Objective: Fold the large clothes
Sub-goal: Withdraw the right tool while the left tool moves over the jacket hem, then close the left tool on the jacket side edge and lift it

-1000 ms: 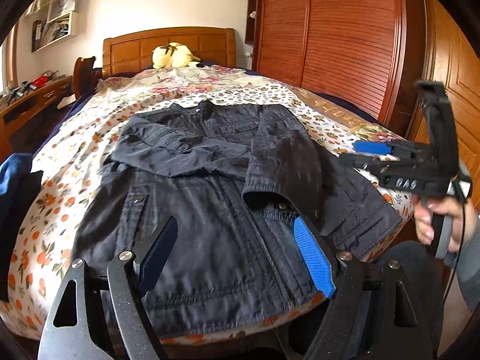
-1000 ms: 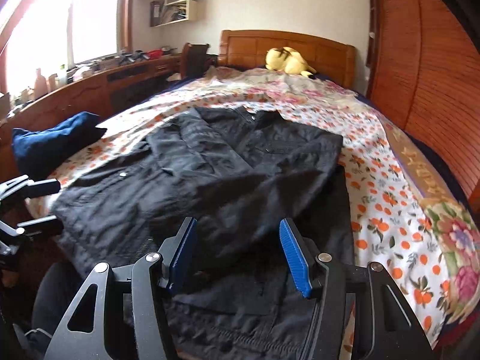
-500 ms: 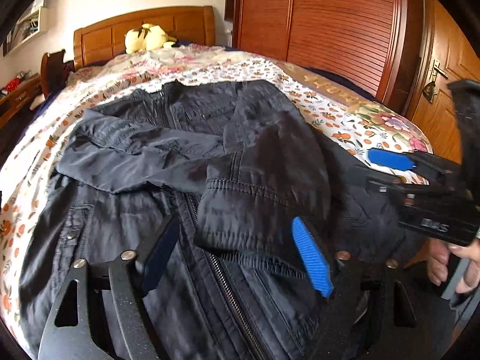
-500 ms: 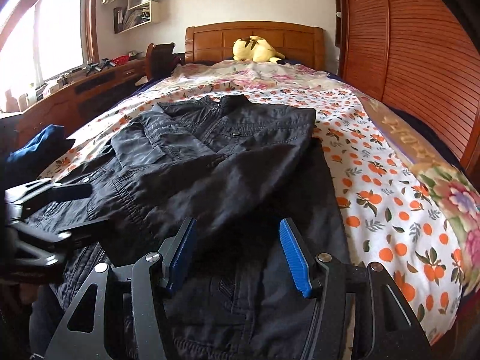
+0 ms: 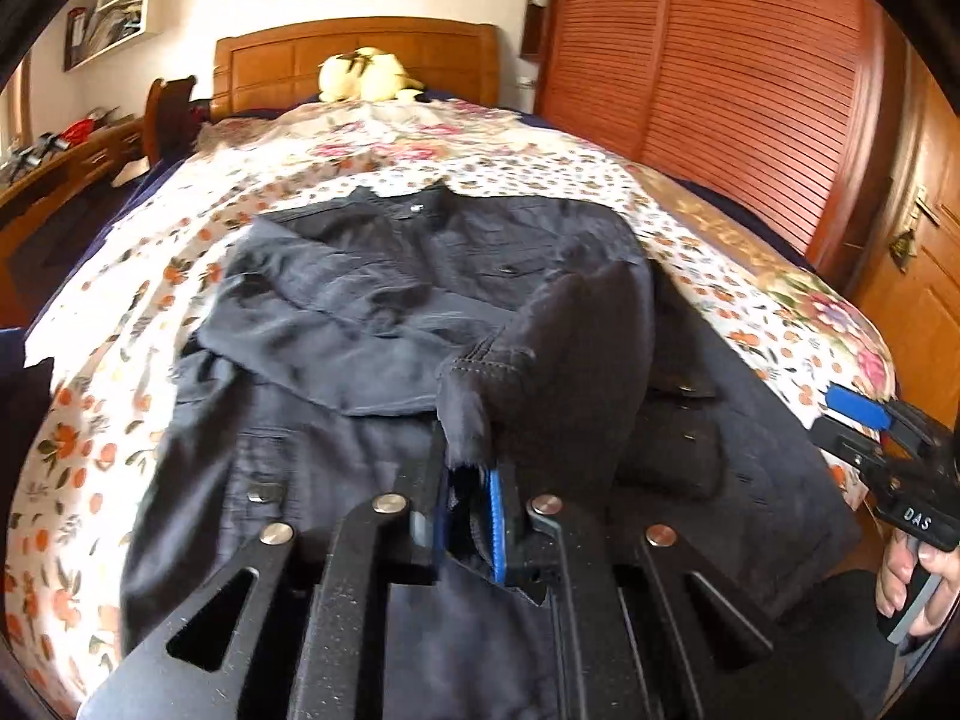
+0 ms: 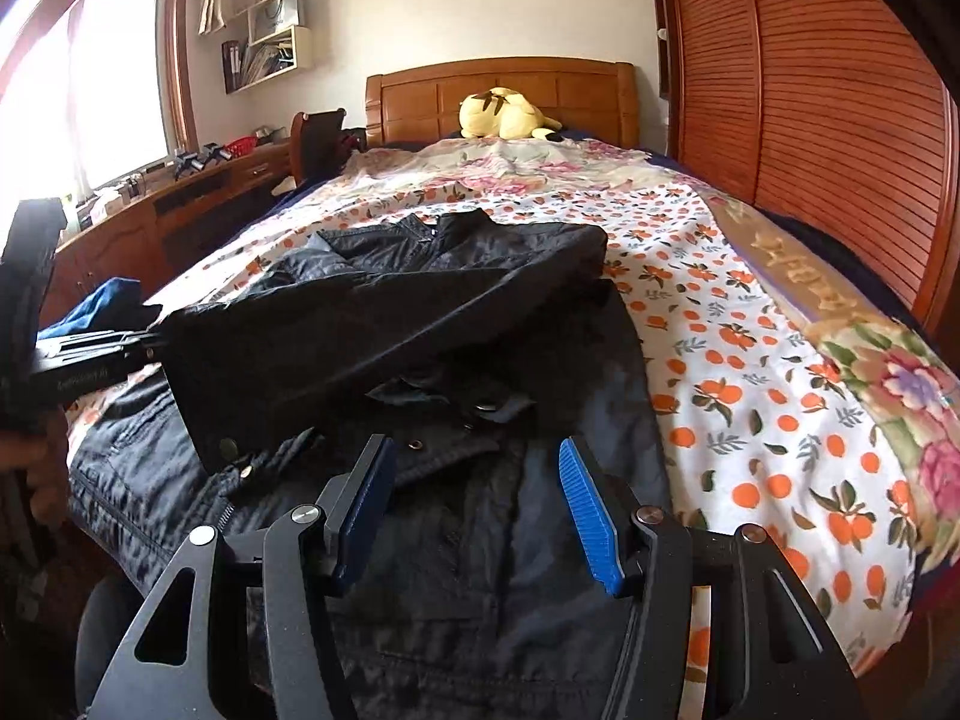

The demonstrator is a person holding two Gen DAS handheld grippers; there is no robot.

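Note:
A dark navy jacket lies front up on the flowered bed cover, collar towards the headboard. Both sleeves are folded across its chest. My left gripper is closing its jaws on the cuff of the right-hand sleeve, with the cloth pinched between the blue pads. In the right wrist view that sleeve stretches, raised, from the shoulder to the left gripper. My right gripper hovers open over the jacket's lower front with nothing between its fingers. It also shows at the bed's right edge.
A yellow plush toy rests by the wooden headboard. A slatted wooden wardrobe runs along the bed's right side. A desk and blue clothing are on the left. A person's hand holds the right gripper's handle.
My left gripper moved in over the jacket to the folded sleeve's cuff and its jaws went from wide apart to closed on the cloth. The sleeve now lifts. The right gripper stayed open.

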